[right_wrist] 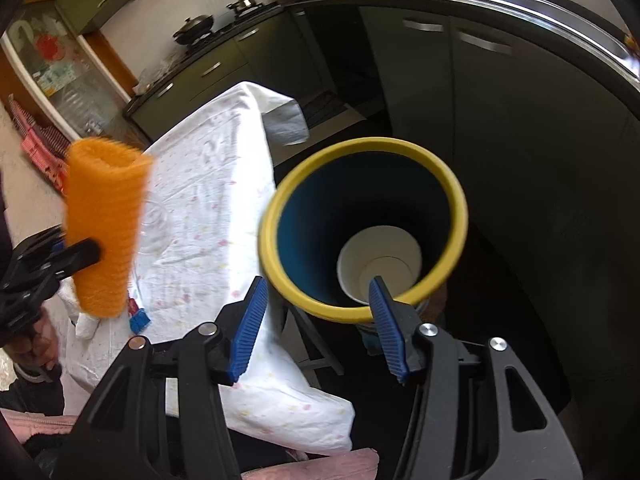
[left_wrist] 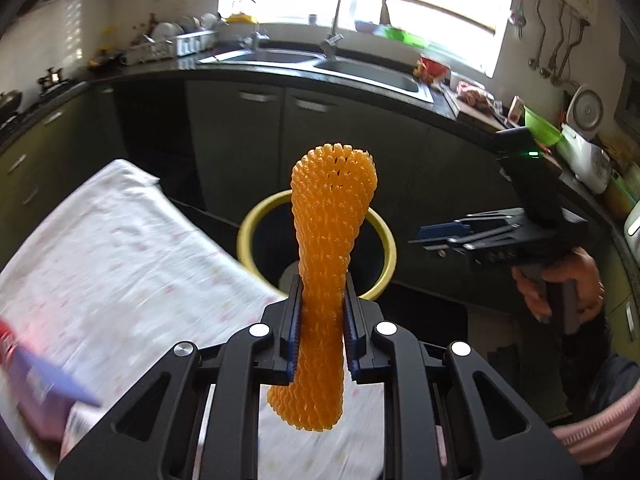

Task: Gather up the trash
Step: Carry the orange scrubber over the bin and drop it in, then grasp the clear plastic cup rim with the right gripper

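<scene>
My left gripper (left_wrist: 320, 284) is shut on an orange foam fruit net (left_wrist: 330, 240), held upright in the air; the net also shows in the right wrist view (right_wrist: 105, 224). Beyond it stands a yellow-rimmed bin (left_wrist: 248, 240) with a dark blue inside. In the right wrist view the bin (right_wrist: 276, 240) is just ahead and below, with a white paper cup (right_wrist: 380, 256) lying at its bottom. My right gripper (right_wrist: 318, 286) is open and empty above the bin's near rim. It shows from the side in the left wrist view (left_wrist: 424, 238).
A table under a white cloth (left_wrist: 120, 248) stands left of the bin, with a clear glass (right_wrist: 154, 228) and a small blue item (right_wrist: 139, 319) on it. Dark kitchen cabinets (left_wrist: 320, 152), a sink (left_wrist: 360, 72) and a cluttered counter lie beyond.
</scene>
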